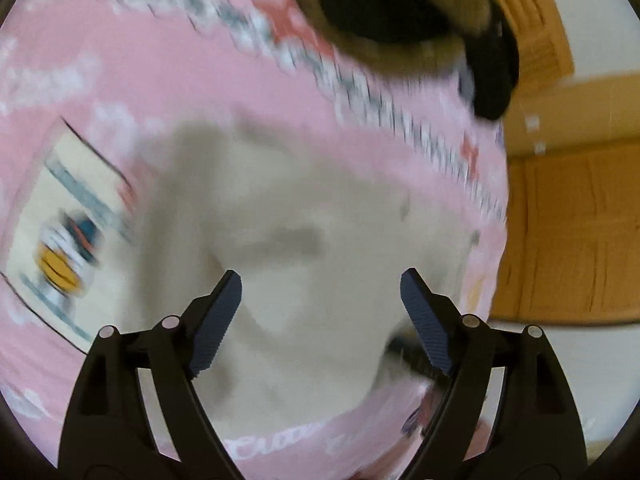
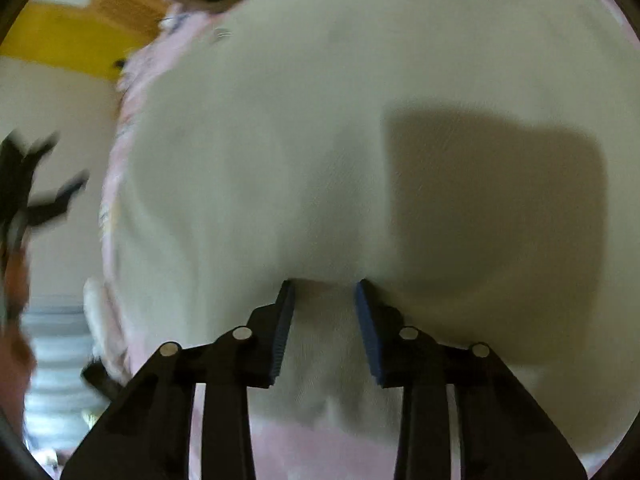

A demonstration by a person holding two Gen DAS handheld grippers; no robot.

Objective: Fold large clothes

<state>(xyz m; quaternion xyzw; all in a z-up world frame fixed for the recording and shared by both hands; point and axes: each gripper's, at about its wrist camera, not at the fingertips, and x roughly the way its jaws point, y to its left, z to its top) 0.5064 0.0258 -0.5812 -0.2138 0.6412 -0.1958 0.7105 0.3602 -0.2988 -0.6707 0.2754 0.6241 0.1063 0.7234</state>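
A large white garment (image 1: pixel 304 216) lies on a pink patterned bedsheet (image 1: pixel 168 80). In the left wrist view my left gripper (image 1: pixel 320 288) is open, its blue pads (image 1: pixel 216 324) wide apart just above the white cloth, holding nothing. In the right wrist view the same white garment (image 2: pixel 320 140) fills most of the frame. My right gripper (image 2: pixel 325 288) has its jaws partly closed around a bunched fold of the white cloth that sits between the pads (image 2: pixel 368 332). The view is blurred by motion.
A tan plush object with a black opening (image 1: pixel 384 4) lies on the bed at the top. A wooden door (image 1: pixel 572 232) and pale floor are to the right. The other gripper, black and blurred (image 2: pixel 36 192), shows at the left.
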